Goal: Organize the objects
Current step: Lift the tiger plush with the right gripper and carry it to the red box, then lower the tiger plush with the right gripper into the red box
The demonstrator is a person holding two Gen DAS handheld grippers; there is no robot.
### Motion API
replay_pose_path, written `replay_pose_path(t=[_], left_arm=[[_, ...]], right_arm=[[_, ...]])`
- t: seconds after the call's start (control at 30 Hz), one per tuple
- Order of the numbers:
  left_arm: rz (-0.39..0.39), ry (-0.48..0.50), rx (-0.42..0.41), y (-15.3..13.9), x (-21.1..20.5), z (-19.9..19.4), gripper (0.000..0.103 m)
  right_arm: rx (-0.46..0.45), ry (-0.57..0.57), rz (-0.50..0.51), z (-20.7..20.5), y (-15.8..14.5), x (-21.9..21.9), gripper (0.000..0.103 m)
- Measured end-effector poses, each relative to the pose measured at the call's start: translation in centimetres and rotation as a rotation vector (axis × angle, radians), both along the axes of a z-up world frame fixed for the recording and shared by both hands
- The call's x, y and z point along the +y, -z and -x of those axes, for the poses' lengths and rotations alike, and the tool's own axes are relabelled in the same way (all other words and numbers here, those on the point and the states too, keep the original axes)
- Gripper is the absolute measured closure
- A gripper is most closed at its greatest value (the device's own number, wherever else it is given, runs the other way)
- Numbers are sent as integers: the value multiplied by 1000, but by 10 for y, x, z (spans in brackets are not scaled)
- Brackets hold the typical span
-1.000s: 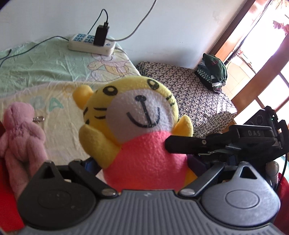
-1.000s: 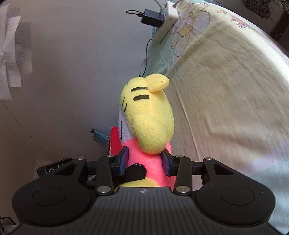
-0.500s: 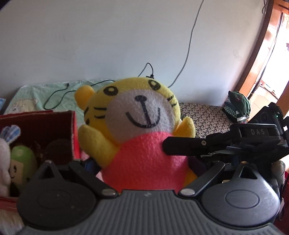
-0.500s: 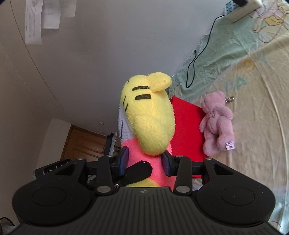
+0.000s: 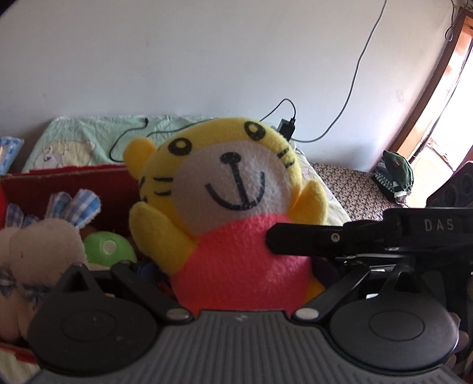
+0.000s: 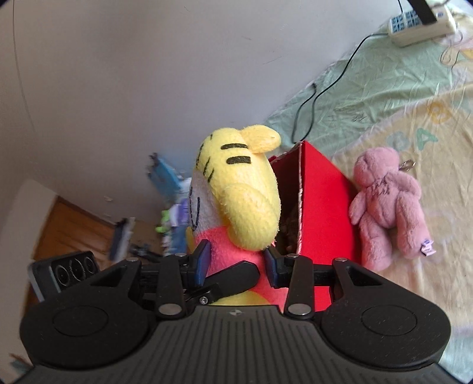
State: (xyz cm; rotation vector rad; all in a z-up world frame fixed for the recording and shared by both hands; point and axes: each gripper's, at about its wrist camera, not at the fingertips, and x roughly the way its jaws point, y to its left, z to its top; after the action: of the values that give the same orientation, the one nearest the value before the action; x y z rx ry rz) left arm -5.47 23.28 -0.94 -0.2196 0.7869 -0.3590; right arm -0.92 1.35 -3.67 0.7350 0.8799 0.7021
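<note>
At nine o'clock in the left wrist view we see the red box (image 5: 74, 180) of soft toys on the pale printed bedsheet (image 6: 384, 97). We hold the yellow tiger plush (image 5: 233, 212) at centre, above the box; the left gripper (image 5: 239, 283) is clamped on its pink body, and so is the right gripper (image 6: 236, 263). At three o'clock in the right view lies the pink bear (image 6: 390, 203), touching the box. A power strip (image 6: 419, 20) sits at one o'clock beneath the white wall (image 5: 207, 59).
</note>
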Motion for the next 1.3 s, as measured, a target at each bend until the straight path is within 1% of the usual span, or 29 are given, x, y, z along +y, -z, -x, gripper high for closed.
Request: replay_pose_path(t=[0.17,0.33,0.4,0.47,0.6,0.77,0.87,0.93,1.1,1.23,1.27,1.3], left_arm=[[126,34,44,19,26,-14,3],[158,76,45,28,46,-24,2],[138,86,47,31,47,-30,3],[124,104,53,31,48,-31,3],[79,132,51,36,46,-22,2],[55,114,32,33,52,-12,2],[-19,112,16,31,47,-18,2],[-24,121,9,30,45,-20,2],[-24,127,3,34,48,-17,2],[-57,123,-8,37,41,-20,2],[-67,117,-6,38,38,-22,2],[-78,113,-6,38,37,-23,2]], right_arm=[[-40,81,153,3,-8,25,63],[-109,132,270,4,-12,52,64],[-110,154,295,-1,-9,59,67],[-94,180,327,-5,-4,64,68],[-68,172,363,4,-2,66,67],[-77,182,429,10,-4,76,67],[-69,204,483,2,2,83,67],[-48,218,483,-2,4,84,67],[-33,217,490,2,7,86,66],[-21,220,473,4,9,83,64],[-22,224,468,4,9,82,65],[-18,226,457,4,9,81,63]])
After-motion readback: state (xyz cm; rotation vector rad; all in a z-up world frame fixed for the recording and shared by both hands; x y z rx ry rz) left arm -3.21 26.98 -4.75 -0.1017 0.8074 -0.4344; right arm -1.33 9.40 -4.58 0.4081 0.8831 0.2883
